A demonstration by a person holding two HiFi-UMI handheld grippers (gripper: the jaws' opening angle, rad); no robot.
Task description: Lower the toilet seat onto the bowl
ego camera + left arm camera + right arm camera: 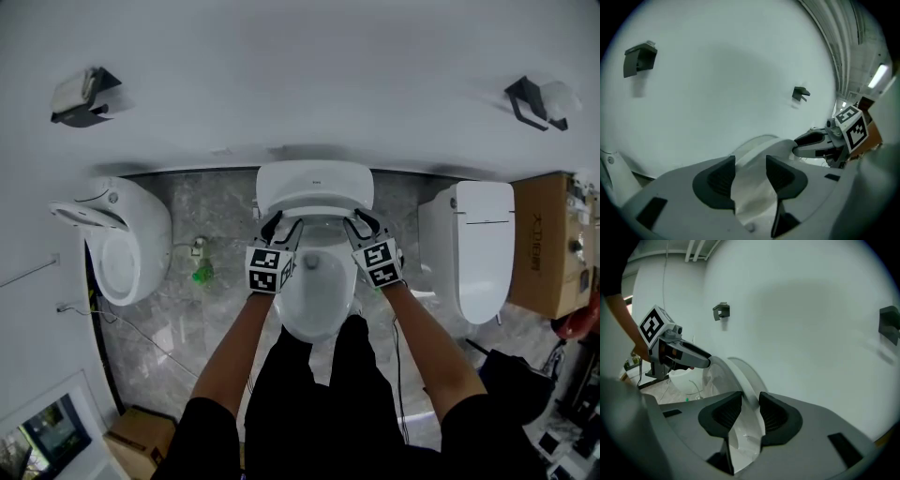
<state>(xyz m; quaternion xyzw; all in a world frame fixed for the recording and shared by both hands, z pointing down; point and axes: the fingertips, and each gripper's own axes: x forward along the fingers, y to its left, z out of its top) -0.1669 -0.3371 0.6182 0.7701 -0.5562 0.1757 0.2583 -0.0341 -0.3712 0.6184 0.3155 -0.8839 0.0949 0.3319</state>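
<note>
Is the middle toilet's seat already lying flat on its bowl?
No, the head view shows the toilet seat raised at the back of the open bowl, with the left gripper and right gripper at its sides.

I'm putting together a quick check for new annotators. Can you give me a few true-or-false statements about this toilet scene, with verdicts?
1. The toilet seat already lies flat on the bowl. False: it stands raised at the back of the bowl.
2. The left gripper and right gripper are at opposite sides of the seat. True.
3. The left gripper's jaws have nothing between them. False: the seat's rim runs between them.
4. The toilet on the right gripper's side has its lid closed. True.
5. The wall is bare. False: a holder hangs at its left, another at its right.
</note>
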